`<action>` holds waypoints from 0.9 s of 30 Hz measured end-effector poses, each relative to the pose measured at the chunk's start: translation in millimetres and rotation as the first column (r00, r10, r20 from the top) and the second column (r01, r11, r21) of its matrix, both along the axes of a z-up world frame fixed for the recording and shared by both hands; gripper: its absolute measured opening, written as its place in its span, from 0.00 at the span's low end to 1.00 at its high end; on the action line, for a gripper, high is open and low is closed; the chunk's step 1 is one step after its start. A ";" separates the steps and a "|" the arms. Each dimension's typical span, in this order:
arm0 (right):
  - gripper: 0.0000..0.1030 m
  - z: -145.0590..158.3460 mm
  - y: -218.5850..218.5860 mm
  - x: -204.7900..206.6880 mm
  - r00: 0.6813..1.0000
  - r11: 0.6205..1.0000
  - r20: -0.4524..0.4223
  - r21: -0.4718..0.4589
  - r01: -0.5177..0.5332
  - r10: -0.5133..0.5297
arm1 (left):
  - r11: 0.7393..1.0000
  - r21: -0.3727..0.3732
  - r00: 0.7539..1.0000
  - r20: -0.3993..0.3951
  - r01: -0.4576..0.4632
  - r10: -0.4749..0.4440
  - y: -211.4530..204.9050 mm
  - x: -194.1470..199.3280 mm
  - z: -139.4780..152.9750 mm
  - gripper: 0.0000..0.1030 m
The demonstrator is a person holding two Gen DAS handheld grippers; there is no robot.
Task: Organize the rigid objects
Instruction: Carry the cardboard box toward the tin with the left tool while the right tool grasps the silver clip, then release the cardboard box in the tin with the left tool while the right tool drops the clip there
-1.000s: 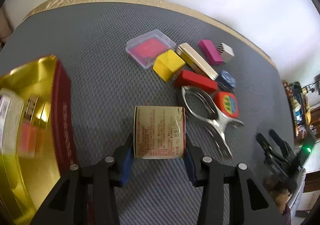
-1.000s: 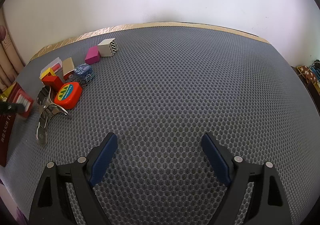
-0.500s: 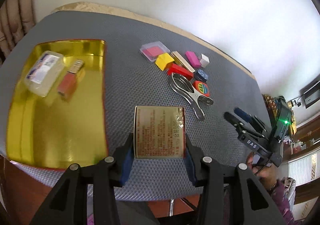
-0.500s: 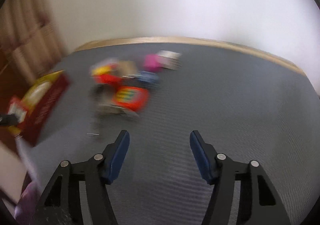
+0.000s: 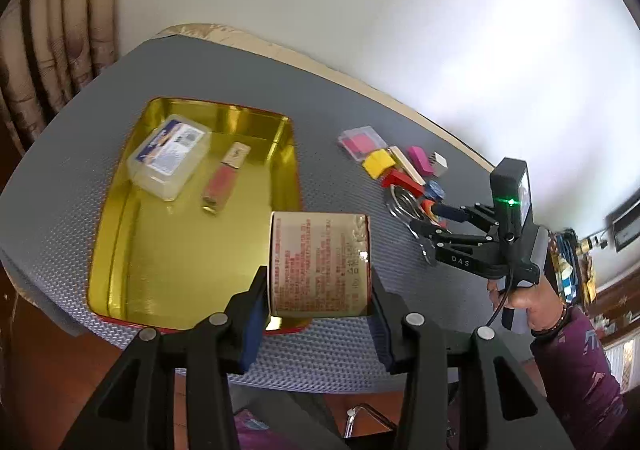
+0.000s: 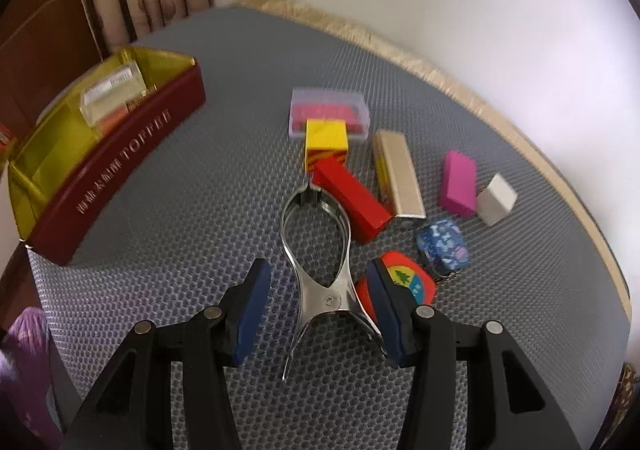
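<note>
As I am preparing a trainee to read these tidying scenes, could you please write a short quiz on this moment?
1. True or false: the left claw grips a beige printed box.
2. How many items lie inside the gold tin? A one, B two, C four.
3. Which object lies between the fingers of the right claw?

Key
1. True.
2. B: a clear case and a pink tube.
3. The metal clip. The jaws have just been closing around it and do not yet press on it.
</note>
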State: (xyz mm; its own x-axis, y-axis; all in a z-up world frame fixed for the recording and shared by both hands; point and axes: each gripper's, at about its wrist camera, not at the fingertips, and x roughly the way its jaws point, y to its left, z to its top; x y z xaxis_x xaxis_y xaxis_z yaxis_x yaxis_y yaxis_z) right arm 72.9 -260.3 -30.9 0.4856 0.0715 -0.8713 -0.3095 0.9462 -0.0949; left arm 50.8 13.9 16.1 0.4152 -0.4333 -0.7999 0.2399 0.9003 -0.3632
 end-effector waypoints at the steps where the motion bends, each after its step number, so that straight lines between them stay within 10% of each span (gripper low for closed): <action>1: 0.46 -3.4 -0.2 1.9 1.000 1.000 -0.016 -0.004 -0.002 0.002 | 1.000 0.000 1.000 -0.001 -0.006 0.006 4.4 1.6 -1.8 0.44; 16: 0.31 -13.2 21.7 30.9 0.995 0.997 -0.093 -0.056 -0.047 0.041 | 0.991 0.079 0.994 -0.003 -0.104 0.105 37.3 23.4 -17.9 0.44; 27: 0.31 4.6 -6.5 21.8 0.988 0.976 -0.122 0.186 0.112 -0.090 | 0.948 0.267 0.985 0.024 -0.171 0.171 47.1 58.4 -48.9 0.44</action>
State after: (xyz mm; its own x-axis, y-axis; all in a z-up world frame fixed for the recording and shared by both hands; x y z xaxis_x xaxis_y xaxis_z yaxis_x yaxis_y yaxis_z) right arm 94.8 -266.8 -26.3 0.3987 0.1981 -0.8954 -0.2099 0.9702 0.1212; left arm 109.2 61.0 -32.8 0.4651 -0.1258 -0.8763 0.0738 0.9919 -0.1032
